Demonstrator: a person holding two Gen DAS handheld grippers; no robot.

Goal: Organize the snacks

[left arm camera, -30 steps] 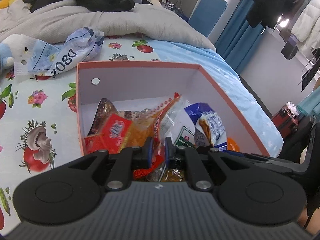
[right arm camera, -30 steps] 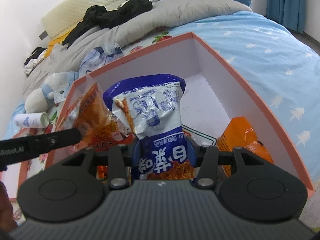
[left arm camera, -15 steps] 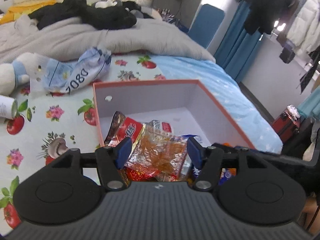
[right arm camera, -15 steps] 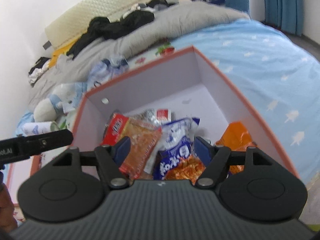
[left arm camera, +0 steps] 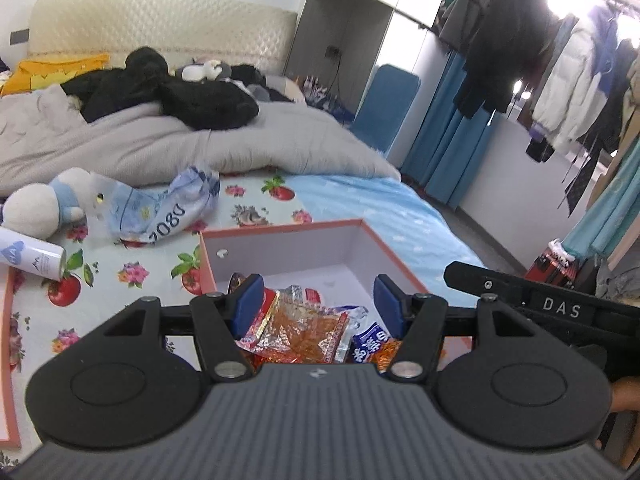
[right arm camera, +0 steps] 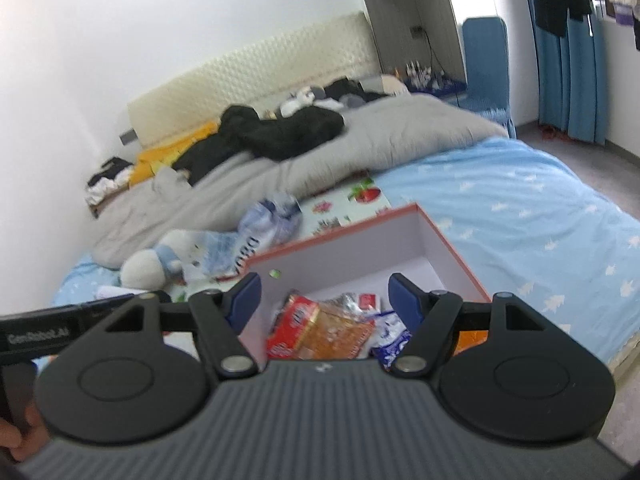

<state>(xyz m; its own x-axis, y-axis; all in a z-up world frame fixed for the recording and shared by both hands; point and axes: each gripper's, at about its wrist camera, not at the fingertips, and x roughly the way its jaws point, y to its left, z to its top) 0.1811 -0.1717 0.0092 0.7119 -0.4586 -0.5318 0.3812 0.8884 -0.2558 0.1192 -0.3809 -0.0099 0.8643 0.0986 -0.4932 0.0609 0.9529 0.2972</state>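
Observation:
An orange-rimmed box [left arm camera: 280, 227] with white inside walls sits on the bed; it also shows in the right wrist view [right arm camera: 336, 236]. Several snack packets lie in it: a clear orange packet [left arm camera: 304, 330], a blue packet [left arm camera: 370, 344] and a red packet [right arm camera: 292, 326]. My left gripper [left arm camera: 318, 300] is open and empty, held above the box's near end. My right gripper [right arm camera: 326, 296] is open and empty, also above the box. The right tool's body [left arm camera: 560, 308] shows at the right of the left wrist view.
A crumpled blue-white plastic bag [left arm camera: 160, 208], a plush toy [left arm camera: 40, 208] and a white can [left arm camera: 30, 256] lie on the fruit-print sheet left of the box. A grey duvet [left arm camera: 160, 148] with black clothes lies behind. An orange lid edge [left arm camera: 6, 356] is at far left.
Both grippers opened, dropping the orange packet and the blue packet into the box, then pulled up and back from it.

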